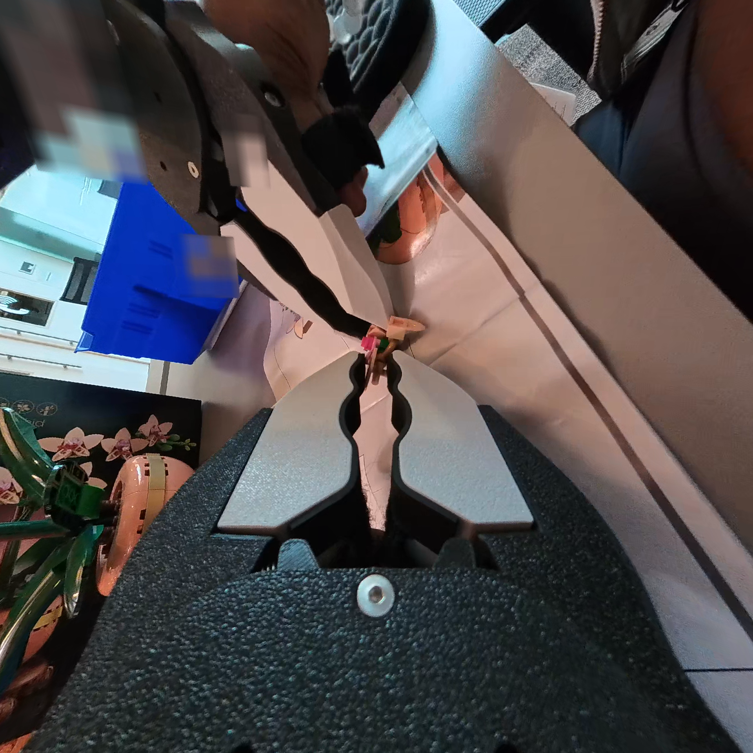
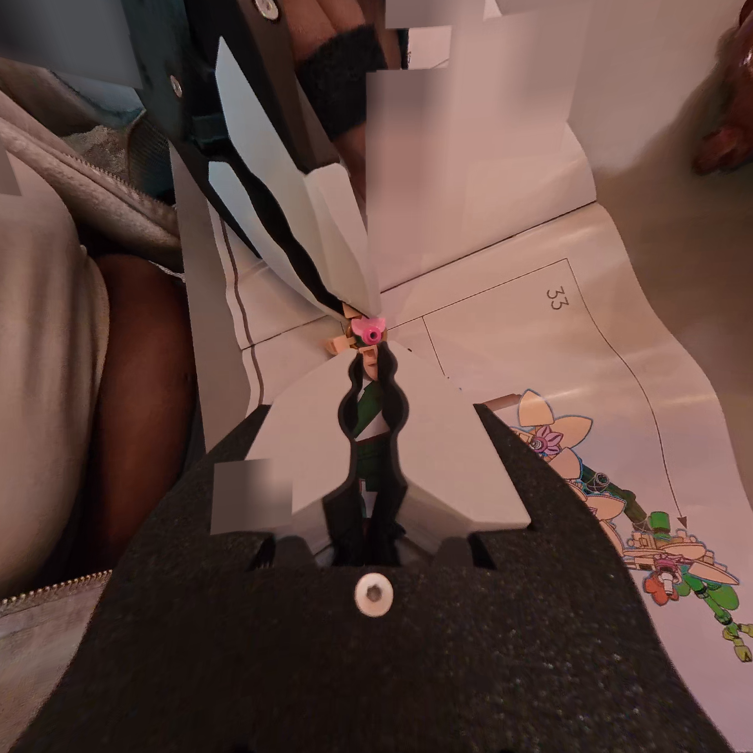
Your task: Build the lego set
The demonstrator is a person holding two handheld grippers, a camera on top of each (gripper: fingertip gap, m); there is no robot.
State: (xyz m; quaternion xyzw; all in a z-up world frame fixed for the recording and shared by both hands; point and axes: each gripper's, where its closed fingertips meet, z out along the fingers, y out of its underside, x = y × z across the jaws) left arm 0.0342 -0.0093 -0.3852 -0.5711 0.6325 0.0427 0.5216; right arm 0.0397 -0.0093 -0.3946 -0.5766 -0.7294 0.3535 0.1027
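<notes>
Office-like workspace: grey desk (image 1: 570, 285), blue storage bin (image 1: 155, 277), open instruction booklet (image 2: 509, 326).

Blue plastic bin (image 1: 155, 277) at left, bright white wall (image 1: 49, 252) with dark panels behind it. Pale grey counter (image 1: 591, 285) edge runs diagonally. Warm, pinkish light over white surface.

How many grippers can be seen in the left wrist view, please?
2: the left gripper in the lower centre, shut on the small flower assembly, and the right gripper reaching down from the upper left to the same piece.
</notes>
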